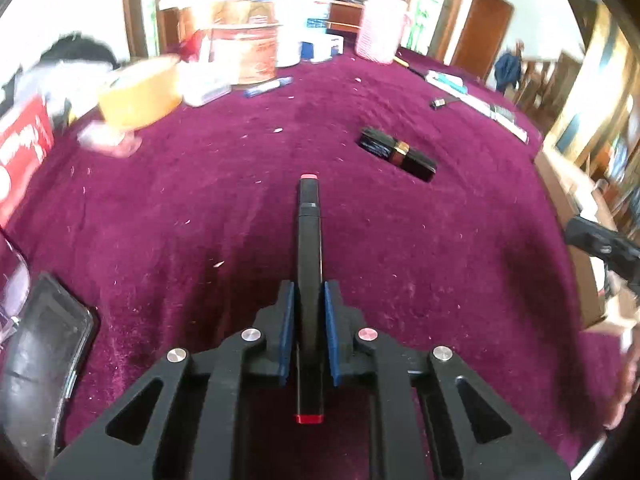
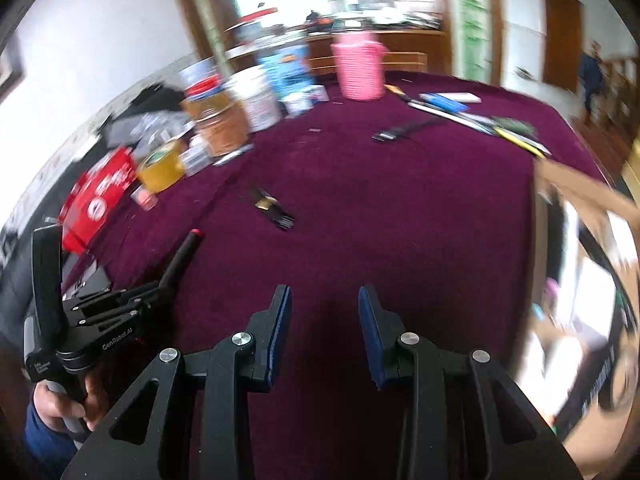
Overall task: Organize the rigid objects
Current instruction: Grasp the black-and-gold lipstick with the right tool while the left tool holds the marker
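Most of the sorting is still ahead of me, as far as I can judge: the maroon tablecloth (image 1: 200, 208) is scattered with loose things and nothing looks gathered yet. A black lipstick with a gold band (image 1: 398, 154) lies by itself near the middle of the cloth, a blue marker (image 1: 269, 87) rests further back near the clutter, and a small dark clip-like piece (image 1: 440, 102) sits close to a row of pens and flat items (image 1: 476, 106) along the far right edge. At the back stands a pink ribbed cup (image 2: 360, 70), which I take to be a likely home for the pens, though that is only my guess. A roll of yellowish tape (image 1: 140, 92) and tins crowd the far left. One item is in hand: my left gripper (image 1: 309, 308) is pinched tight on a black marker (image 1: 309, 264), its blue pads pressing both sides of the barrel, the pink-capped end pointing forward over the cloth and the red end back toward me. The marker is lifted, not resting on the table. My right gripper (image 2: 324, 320) is partly spread with nothing between its pads, hovering over bare cloth. In the right view the picture is blurred, so finer details of the far objects escape me.
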